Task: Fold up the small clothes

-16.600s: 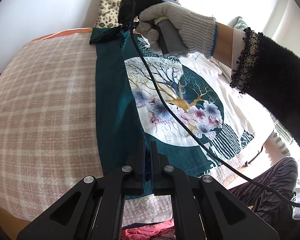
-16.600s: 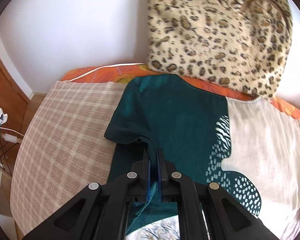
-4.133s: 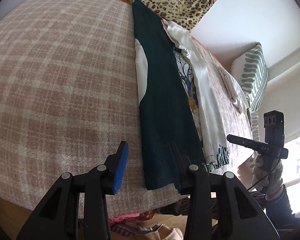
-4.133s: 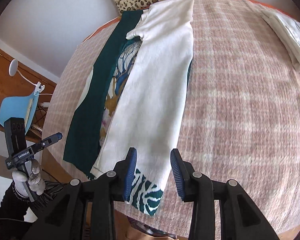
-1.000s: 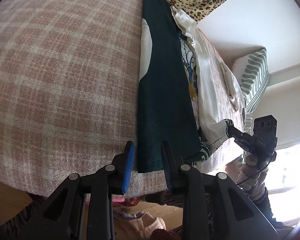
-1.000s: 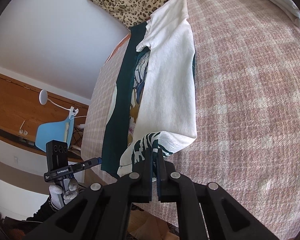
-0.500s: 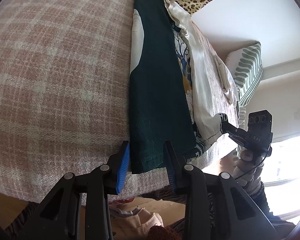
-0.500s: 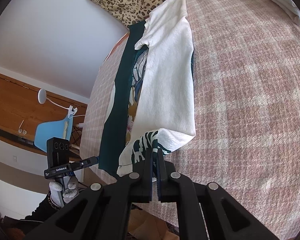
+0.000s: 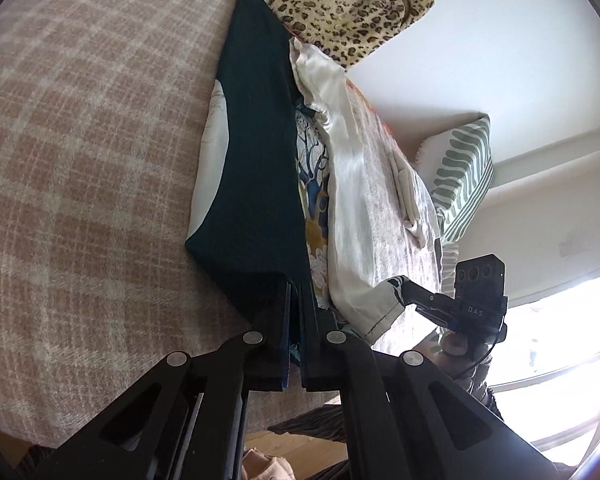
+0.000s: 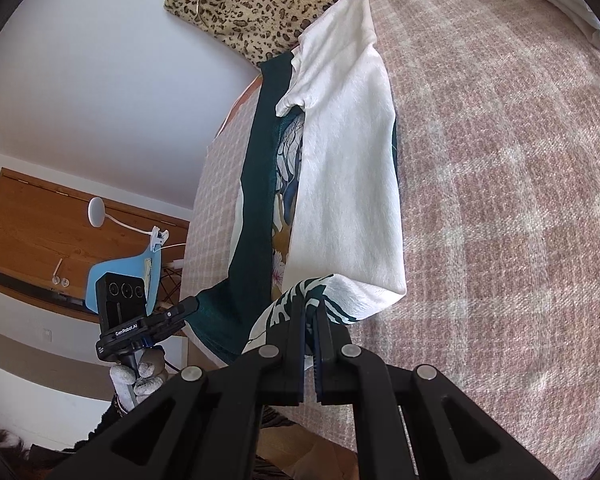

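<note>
A green and white T-shirt (image 9: pixel 256 168) with a tree print lies lengthwise on the checked bed cover (image 9: pixel 80 152), both long sides folded in. My left gripper (image 9: pixel 295 300) is shut on the green side of the hem. My right gripper (image 10: pixel 309 320) is shut on the white, striped side of the hem (image 10: pixel 320 292) and lifts it a little. The shirt's white flap (image 10: pixel 348 160) runs away toward the collar. Each gripper shows in the other's view, my right one (image 9: pixel 416 296) and my left one (image 10: pixel 180 316).
A leopard-print bag (image 9: pixel 340 4) leans on the wall at the far end of the bed. A folded white garment (image 9: pixel 408 204) and a striped cushion (image 9: pixel 464 176) lie to the right. A blue chair (image 10: pixel 136 276) and wooden furniture stand beyond the bed's left edge.
My left gripper has closed on the green hem, which was between open fingers half a second ago. My right gripper stays shut on the white hem and holds it raised.
</note>
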Tool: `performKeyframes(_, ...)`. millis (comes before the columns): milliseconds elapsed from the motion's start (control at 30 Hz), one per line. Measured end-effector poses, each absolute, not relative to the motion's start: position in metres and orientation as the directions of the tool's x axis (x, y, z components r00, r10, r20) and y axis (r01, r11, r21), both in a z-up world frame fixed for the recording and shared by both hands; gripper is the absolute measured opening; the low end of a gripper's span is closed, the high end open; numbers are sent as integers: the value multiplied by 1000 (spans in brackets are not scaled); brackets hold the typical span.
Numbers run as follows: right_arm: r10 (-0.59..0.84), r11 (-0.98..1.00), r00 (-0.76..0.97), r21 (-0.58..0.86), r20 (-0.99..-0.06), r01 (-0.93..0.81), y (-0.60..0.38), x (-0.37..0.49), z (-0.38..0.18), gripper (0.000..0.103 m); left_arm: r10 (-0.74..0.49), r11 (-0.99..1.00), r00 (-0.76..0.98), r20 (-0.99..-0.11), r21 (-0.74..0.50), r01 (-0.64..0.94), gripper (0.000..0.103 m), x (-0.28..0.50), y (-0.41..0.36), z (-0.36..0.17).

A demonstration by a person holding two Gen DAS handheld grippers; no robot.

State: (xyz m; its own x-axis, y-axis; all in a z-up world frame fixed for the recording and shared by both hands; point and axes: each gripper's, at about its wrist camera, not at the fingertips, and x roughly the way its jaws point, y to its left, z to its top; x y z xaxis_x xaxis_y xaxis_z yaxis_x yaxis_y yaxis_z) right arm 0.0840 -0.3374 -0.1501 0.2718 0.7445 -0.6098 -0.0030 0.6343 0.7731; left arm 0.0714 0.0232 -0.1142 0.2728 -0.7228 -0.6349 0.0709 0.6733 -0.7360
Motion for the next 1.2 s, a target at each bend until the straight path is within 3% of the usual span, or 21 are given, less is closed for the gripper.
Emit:
performKeyframes(300,723,657,306,754,-620,-24,-333,135,-137,1,-699,682,339,-629,-729,54,1,127,27,-108)
performKeyframes(767,645,704,346,706,-681,76,-338,212,-172,1,-603,769,388,-697,-638,50,1,205,22,-122)
performKeyframes(967,641,710,334,699,-691,82,-338,220,-179,6,-583,790,374,-721,-610,55,1,215,15,-132)
performKeyframes(1033,647,694,341,712,-682,108,-343,221,-179,16,-574,797,371,-730,-602,50,4,218,15,-133)
performKeyframes(1067,649,683,348,719,-676,124,-347,222,-178,36,-577,795,371,-728,-604,50,6,219,16,-133)
performKeyframes(1100,653,669,363,731,-664,133,-352,222,-176,49,-580,794,371,-725,-606,56,6,220,17,-132)
performKeyframes(1200,657,652,409,749,-633,114,-366,219,-162,51,-544,820,398,-739,-570,62,16,222,21,-120)
